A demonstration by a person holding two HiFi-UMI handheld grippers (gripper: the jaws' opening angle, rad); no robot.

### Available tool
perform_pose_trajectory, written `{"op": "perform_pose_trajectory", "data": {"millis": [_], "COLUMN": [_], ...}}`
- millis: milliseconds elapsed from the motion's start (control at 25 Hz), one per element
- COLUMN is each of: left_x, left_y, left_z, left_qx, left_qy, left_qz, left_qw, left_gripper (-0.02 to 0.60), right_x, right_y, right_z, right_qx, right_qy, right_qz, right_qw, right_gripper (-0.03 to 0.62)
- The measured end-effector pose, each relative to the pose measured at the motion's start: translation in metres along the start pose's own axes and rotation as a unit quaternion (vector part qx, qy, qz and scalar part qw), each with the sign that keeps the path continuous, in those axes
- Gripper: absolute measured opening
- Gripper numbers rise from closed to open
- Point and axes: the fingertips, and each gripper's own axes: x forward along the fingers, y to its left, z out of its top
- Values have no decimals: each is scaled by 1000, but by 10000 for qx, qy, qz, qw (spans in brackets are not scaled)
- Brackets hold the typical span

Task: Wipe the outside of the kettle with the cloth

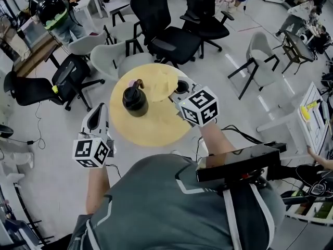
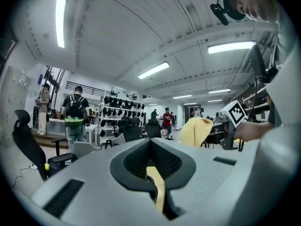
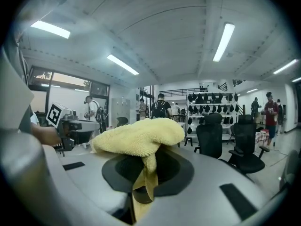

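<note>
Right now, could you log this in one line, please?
left gripper: shut, empty | right gripper: shut on cloth | kettle: on table

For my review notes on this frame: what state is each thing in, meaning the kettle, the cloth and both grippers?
kettle: upright on the round table, no gripper on it.
cloth: bunched up, one end pinched, the rest draped over the jaws.
right gripper: shut on the cloth.
left gripper: shut, nothing in it.
</note>
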Motion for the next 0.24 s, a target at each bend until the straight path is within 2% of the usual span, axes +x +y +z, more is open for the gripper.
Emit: {"op": "perform_pose_trajectory", "data": {"millis": [240], "left_x": [8], "left_y": [6], "left_z": [-1], "left_qx": [-83], "left_qy": [-59], "left_qz": [81], "left_qw": [9999], "left_gripper": [8], "right_x": [7], "right_y": [-7], "right_z": [-5], "right_qx": [7], "right_qy": [62], "right_qz": [48], "right_qw": [10000], "right_gripper": [61]}}
